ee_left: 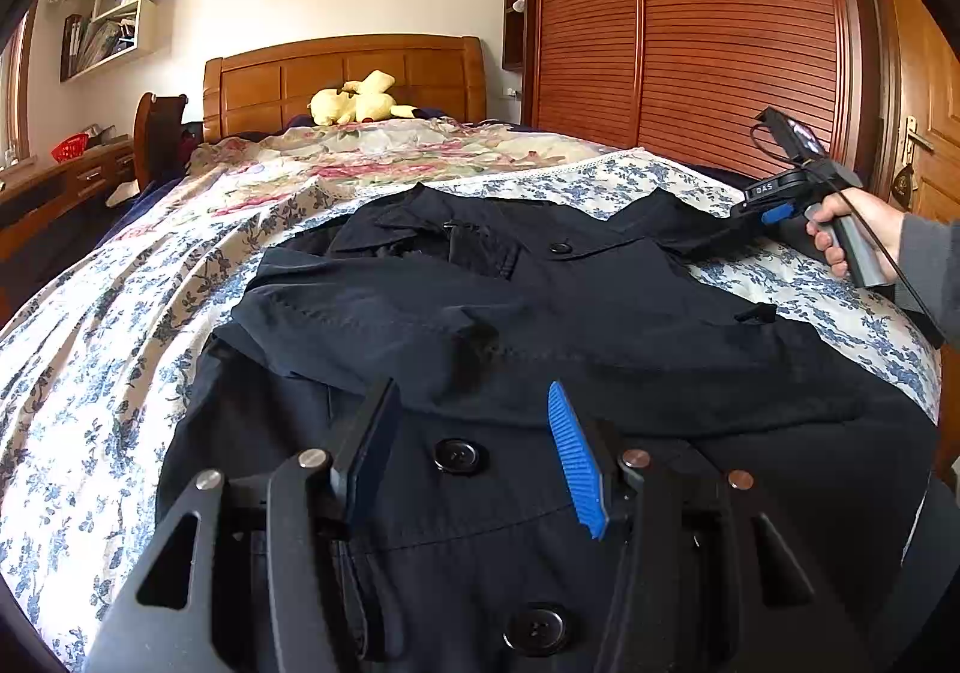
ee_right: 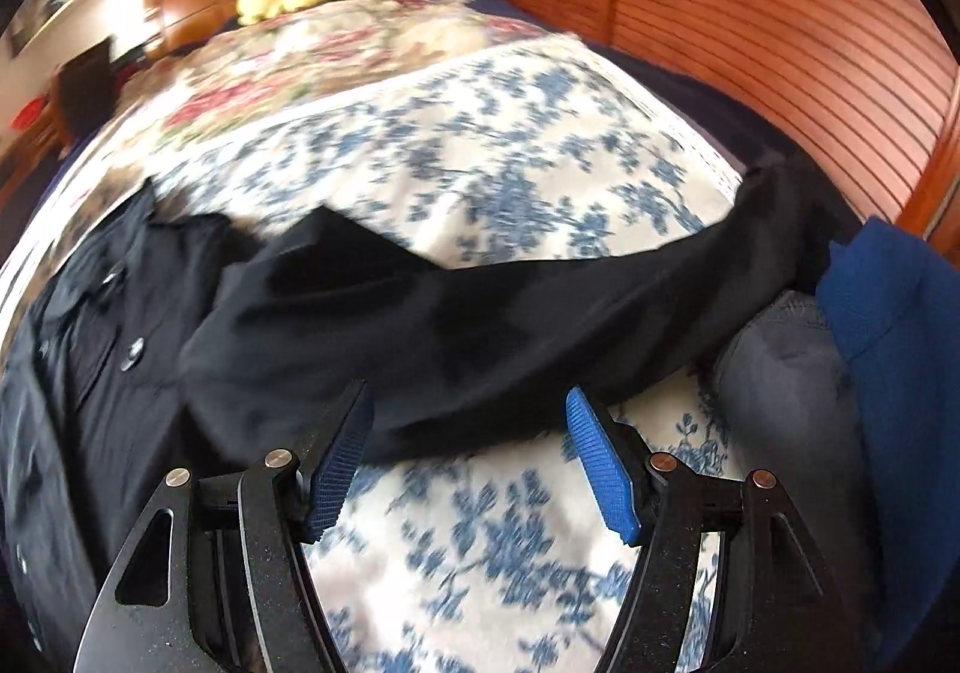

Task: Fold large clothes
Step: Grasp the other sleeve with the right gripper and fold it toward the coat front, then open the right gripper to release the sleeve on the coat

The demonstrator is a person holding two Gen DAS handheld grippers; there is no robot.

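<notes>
Bed (ee_left: 180, 265) wearing a blue-floral sheet (ee_right: 480, 163), carrying a dark coat (ee_left: 510, 313) lying spread beneath the left hand-held gripper (ee_left: 474, 445); plush toy (ee_left: 357, 100) resting beyond.

A home bedroom is being shown: a bed (ee_left: 180, 265) is being covered by floral bedding, a plush toy (ee_left: 360, 100) is being propped against a wooden headboard (ee_left: 342, 67), and louvred wardrobe doors (ee_left: 690, 25) and wall shelves (ee_left: 114, 7) are being seen alongside.

Right-wrist view motion-blurred; coat (ee_right: 420, 325) hem cut off by both frames' lower edge.
</notes>
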